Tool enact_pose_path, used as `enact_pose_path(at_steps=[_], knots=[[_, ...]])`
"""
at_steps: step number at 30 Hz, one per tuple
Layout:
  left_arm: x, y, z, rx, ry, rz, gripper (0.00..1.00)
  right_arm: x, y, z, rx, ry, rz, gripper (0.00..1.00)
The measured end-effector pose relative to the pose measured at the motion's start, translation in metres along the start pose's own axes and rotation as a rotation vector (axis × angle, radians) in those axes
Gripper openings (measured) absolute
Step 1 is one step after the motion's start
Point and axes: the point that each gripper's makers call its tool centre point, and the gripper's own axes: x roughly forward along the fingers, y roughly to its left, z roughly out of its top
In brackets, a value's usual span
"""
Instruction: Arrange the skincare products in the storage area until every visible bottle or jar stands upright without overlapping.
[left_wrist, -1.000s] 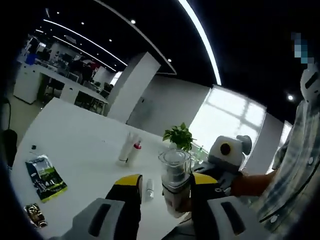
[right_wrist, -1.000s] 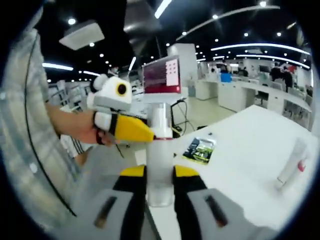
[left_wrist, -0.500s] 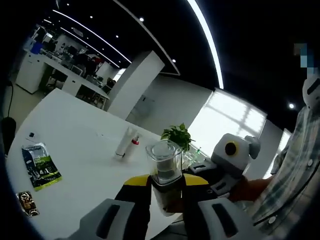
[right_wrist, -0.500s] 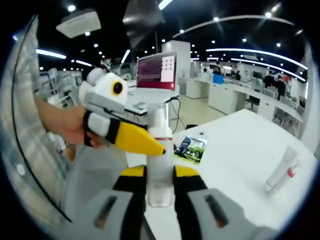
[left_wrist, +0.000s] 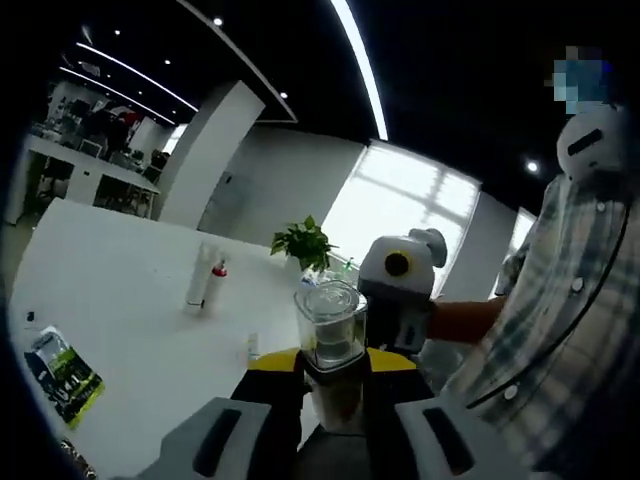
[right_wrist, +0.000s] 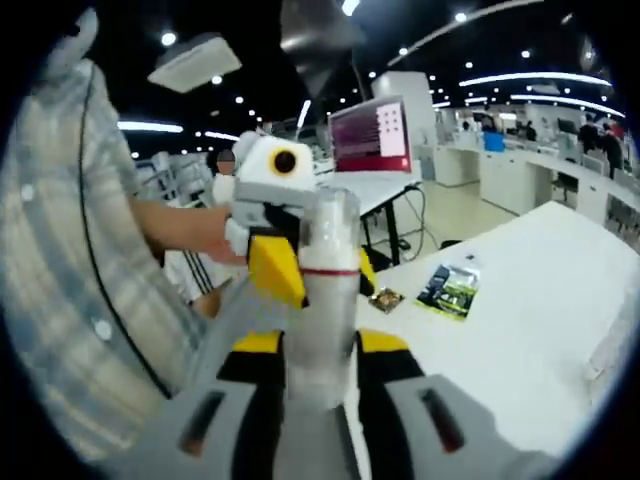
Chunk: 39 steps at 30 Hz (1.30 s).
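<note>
The jaws of the left gripper (left_wrist: 331, 372) stand narrow, with yellow pads pressed on both sides of the pump bottle (left_wrist: 329, 345), just under its clear cap. The jaws of the right gripper (right_wrist: 321, 352) are also closed on this same bottle, lower on its white body, so both tools hold one container between them, lifted above the white table (left_wrist: 120, 290). In the right gripper view the bottle (right_wrist: 324, 290) looks upright along the jaws, with a thin red ring below the clear cap; what is inside I cannot tell, because the body is opaque and blurred. Far on the table, in the left gripper view, a white tube with red cap (left_wrist: 204, 287) lies well apart from the bottle, and a small white bottle (left_wrist: 252, 345) stands near the table's closer edge. A green packet (left_wrist: 62, 365) lies flat close to the left edge, and in the right gripper view a small dark sachet (right_wrist: 385, 298) rests beside it near the corner. A potted plant (left_wrist: 303, 244) stands at the far edge. Between the tube and the packet the table surface is wide and bare.
</note>
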Motion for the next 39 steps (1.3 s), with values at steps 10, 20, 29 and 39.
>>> enact_pose_path(at_steps=[10,20,29,39], knots=[[0.005,-0.009,-0.001,0.023,0.019,-0.065,0.23,-0.001,0.010,-0.003,0.076,-0.025,0.078,0.22],[0.008,0.031,-0.005,-0.069,-0.009,0.182,0.34,0.005,-0.027,0.003,0.006,-0.037,-0.223,0.21],[0.007,0.050,-0.002,-0.175,-0.135,0.340,0.32,0.010,-0.050,-0.005,-0.062,0.060,-0.449,0.21],[0.005,0.053,-0.008,-0.166,-0.122,0.384,0.25,0.019,-0.051,-0.011,-0.094,0.113,-0.482,0.22]])
